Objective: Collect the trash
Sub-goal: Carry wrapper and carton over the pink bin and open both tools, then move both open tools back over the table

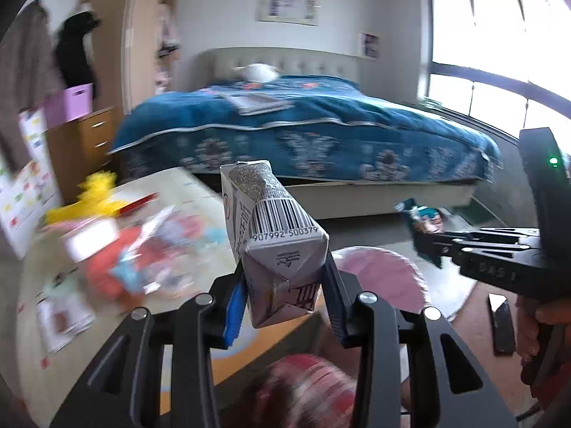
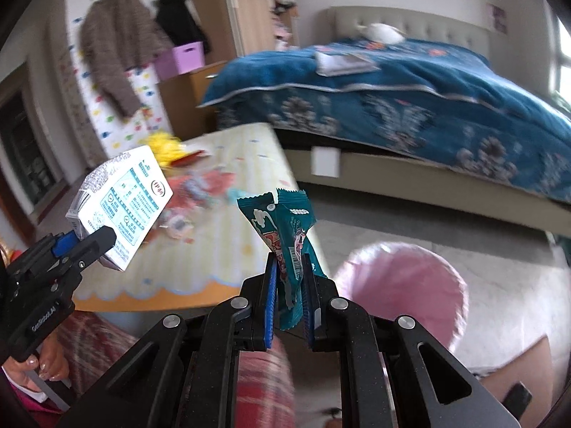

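Two pieces of trash are held in the air above a pink bin (image 2: pixel 403 285). One is a small drink carton (image 1: pixel 274 235), stiff but probably empty and light, pinched across its lower sides by the left gripper (image 1: pixel 285 306). The other is a teal snack wrapper (image 2: pixel 291 246), thin, crinkly and likely slippery, clamped at its middle by the right gripper (image 2: pixel 289 306). Beside them stands a cluttered low table (image 2: pixel 228 267); a blue bed (image 1: pixel 321 135) lies beyond.
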The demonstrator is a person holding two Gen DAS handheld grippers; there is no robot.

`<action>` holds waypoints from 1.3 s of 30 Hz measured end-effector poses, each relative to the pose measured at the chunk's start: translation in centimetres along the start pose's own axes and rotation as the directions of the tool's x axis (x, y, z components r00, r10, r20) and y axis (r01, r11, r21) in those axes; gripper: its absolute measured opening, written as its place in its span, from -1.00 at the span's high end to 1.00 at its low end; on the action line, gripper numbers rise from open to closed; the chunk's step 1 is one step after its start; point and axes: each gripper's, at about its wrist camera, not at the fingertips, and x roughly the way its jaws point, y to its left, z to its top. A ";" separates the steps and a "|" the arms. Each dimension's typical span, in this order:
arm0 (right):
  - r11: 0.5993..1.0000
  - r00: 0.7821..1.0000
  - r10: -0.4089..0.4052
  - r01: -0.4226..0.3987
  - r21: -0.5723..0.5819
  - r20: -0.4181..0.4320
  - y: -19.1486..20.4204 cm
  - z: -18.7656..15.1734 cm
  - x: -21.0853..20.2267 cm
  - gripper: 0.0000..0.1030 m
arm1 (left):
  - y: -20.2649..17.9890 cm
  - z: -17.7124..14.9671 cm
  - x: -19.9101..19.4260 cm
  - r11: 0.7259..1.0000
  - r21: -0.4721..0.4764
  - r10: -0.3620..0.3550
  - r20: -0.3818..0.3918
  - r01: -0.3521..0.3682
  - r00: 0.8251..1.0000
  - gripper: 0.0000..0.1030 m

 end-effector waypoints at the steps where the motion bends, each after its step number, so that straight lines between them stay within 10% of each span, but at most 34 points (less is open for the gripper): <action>1: 0.999 1.000 -0.022 0.022 0.023 -0.004 -1.3 -0.4 -0.1 0.75 | -0.7 0.1 0.5 1.000 0.014 -0.015 -0.001 0.015 1.000 0.28; 18: 0.966 0.990 -0.112 0.128 0.224 -0.080 -14.2 -2.7 3.6 0.70 | -9.3 2.6 12.5 0.969 0.090 -0.219 -0.119 0.230 0.968 0.27; 21: 0.963 0.989 -0.111 0.131 0.234 -0.098 -15.2 -2.8 4.7 0.66 | -9.2 2.7 13.2 0.971 0.090 -0.210 -0.127 0.223 0.969 -0.19; 26: 0.959 0.978 -0.139 0.171 0.225 -0.153 -16.3 -3.2 6.9 0.24 | -7.6 3.1 13.2 0.980 0.056 -0.181 -0.141 0.190 0.973 -0.22; 39: 0.954 0.986 -0.131 0.153 0.257 -0.102 -14.8 -2.4 4.2 0.24 | -0.7 2.3 6.3 1.000 -0.005 -0.016 -0.104 0.015 0.994 -0.38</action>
